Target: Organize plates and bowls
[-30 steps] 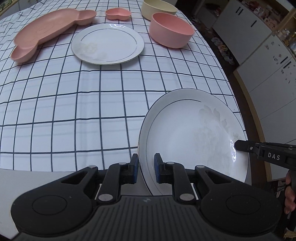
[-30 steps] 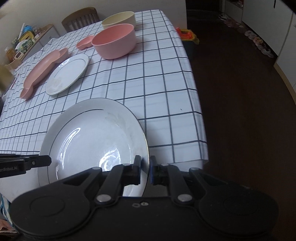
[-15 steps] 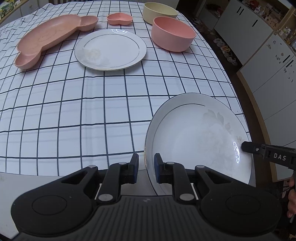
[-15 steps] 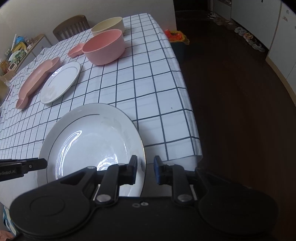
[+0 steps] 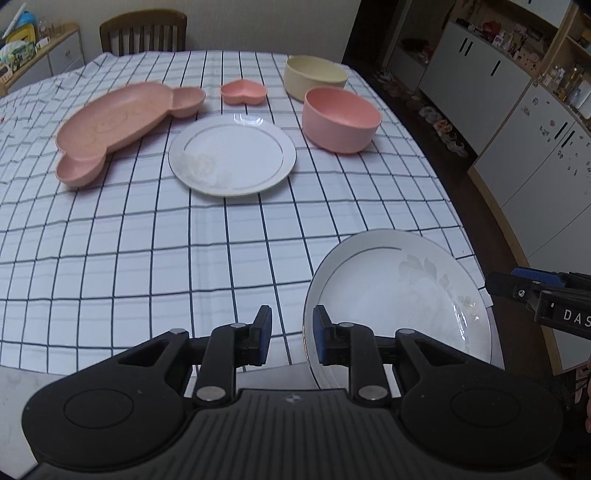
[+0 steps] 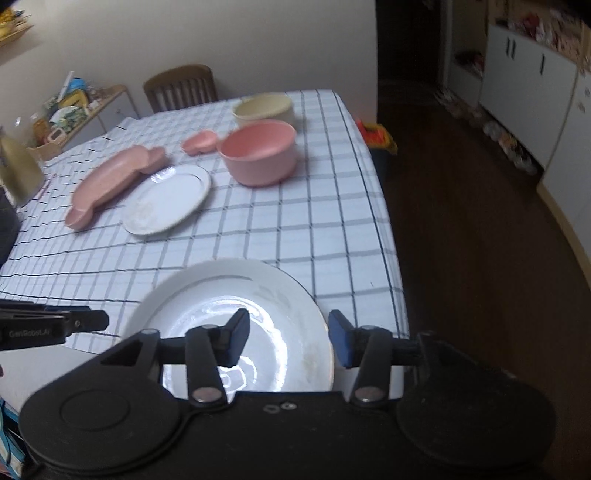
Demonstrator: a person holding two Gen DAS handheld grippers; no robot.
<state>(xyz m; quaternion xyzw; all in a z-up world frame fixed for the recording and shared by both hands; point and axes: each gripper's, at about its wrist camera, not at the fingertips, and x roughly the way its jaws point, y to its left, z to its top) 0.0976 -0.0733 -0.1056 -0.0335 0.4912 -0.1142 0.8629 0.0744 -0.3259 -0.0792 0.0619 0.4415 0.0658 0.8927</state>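
Observation:
A white plate with a thin dark ring (image 5: 399, 295) lies at the near right corner of the checked table, also in the right wrist view (image 6: 236, 317). My left gripper (image 5: 291, 332) is open at the plate's left rim, apart from it. My right gripper (image 6: 288, 336) is open wide over the plate's near right edge and holds nothing. A second white plate (image 5: 232, 153) lies mid-table. Beyond it are a pink bowl (image 5: 341, 119), a cream bowl (image 5: 316, 75), a small pink heart dish (image 5: 243, 91) and a long pink divided tray (image 5: 122, 125).
The table's right edge (image 6: 384, 236) drops to dark floor with white cabinets (image 5: 517, 122) beyond. A wooden chair (image 5: 144, 33) stands at the far end. A shelf with clutter (image 6: 74, 107) stands at the far left.
Both grippers have opened and let go of the near plate, which now rests on the table. Both have pulled back and risen, so more of the table shows.

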